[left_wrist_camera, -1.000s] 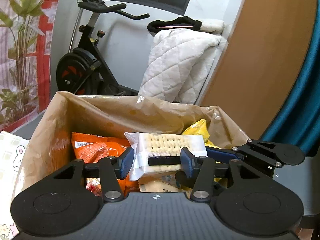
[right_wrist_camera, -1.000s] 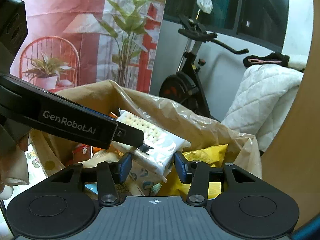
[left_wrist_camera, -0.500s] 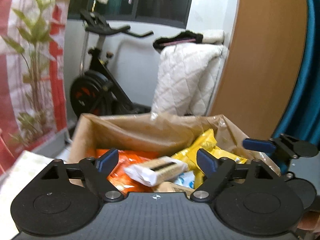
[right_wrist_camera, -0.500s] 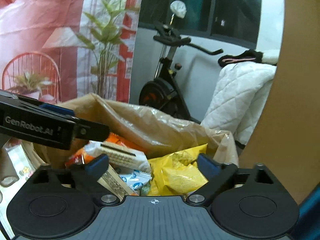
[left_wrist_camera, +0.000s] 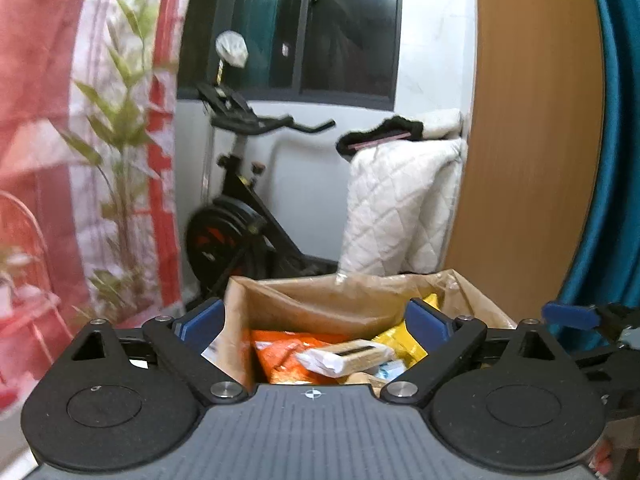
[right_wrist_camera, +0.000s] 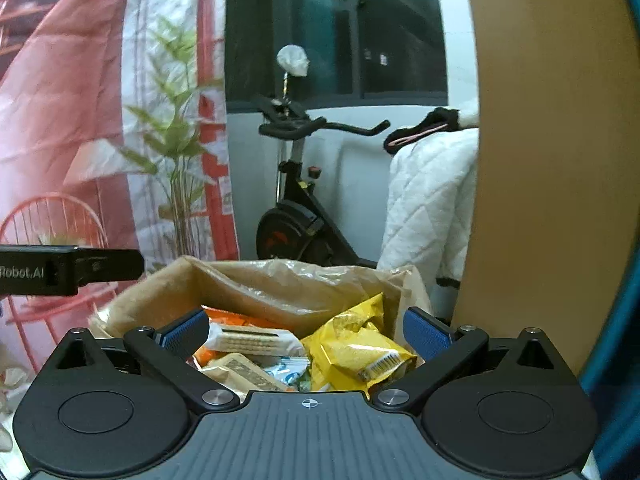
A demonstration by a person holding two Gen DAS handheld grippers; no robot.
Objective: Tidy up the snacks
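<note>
A brown paper bag [left_wrist_camera: 320,300] stands open in front of both grippers and holds several snacks. A white cracker pack [left_wrist_camera: 348,356] lies on top, beside an orange packet [left_wrist_camera: 280,354] and a yellow chip bag [left_wrist_camera: 404,346]. My left gripper [left_wrist_camera: 314,320] is open and empty, drawn back above the bag. In the right wrist view the bag [right_wrist_camera: 256,284] shows the cracker pack [right_wrist_camera: 256,340] and the yellow chip bag [right_wrist_camera: 360,352]. My right gripper [right_wrist_camera: 306,330] is open and empty above the bag.
An exercise bike [left_wrist_camera: 240,216] and a white quilted cover [left_wrist_camera: 400,208] stand behind the bag. A wooden panel [left_wrist_camera: 528,160] and a teal curtain [left_wrist_camera: 616,160] are to the right. A red patterned curtain with plants [right_wrist_camera: 100,120] hangs at the left.
My left gripper opened and let go of the cracker pack, which now lies in the bag. Both grippers opened wide and pulled back and up from the bag.
</note>
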